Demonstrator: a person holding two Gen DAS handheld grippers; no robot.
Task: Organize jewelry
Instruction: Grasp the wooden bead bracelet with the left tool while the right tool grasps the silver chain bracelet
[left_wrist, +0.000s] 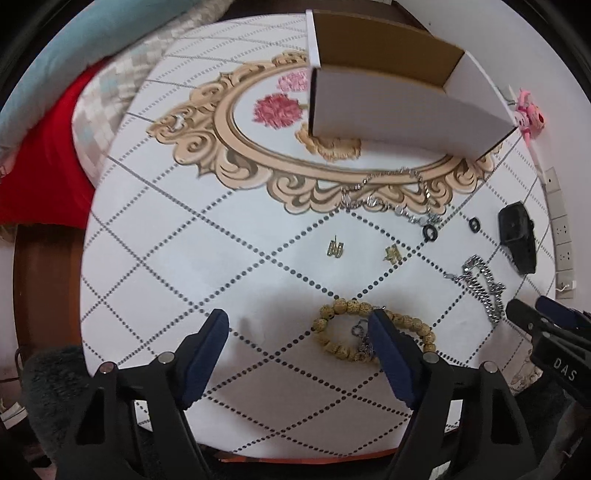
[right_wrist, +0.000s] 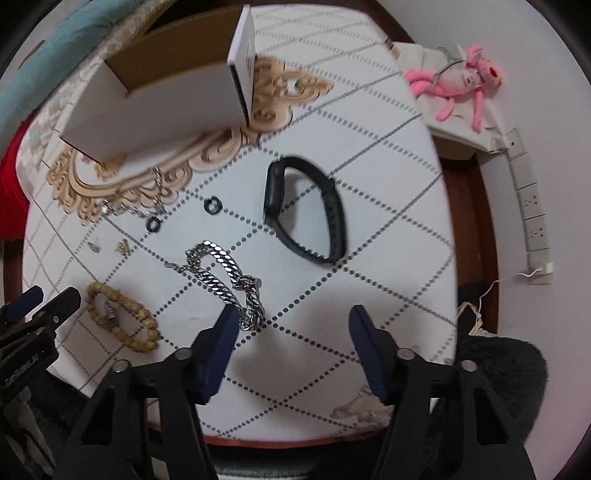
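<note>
An open white cardboard box stands at the far side of the round table. Jewelry lies in front of it: a thin silver necklace, two black rings, two gold earrings, a heavy silver chain, a black smartwatch and a tan beaded bracelet. My left gripper is open, its right finger over the bracelet. My right gripper is open, its left finger by the chain's end.
The table has a white patterned cloth with a beige ornate frame print. A pink plush toy lies on a ledge at the far right. A power strip runs along the wall. Bedding lies at the far left.
</note>
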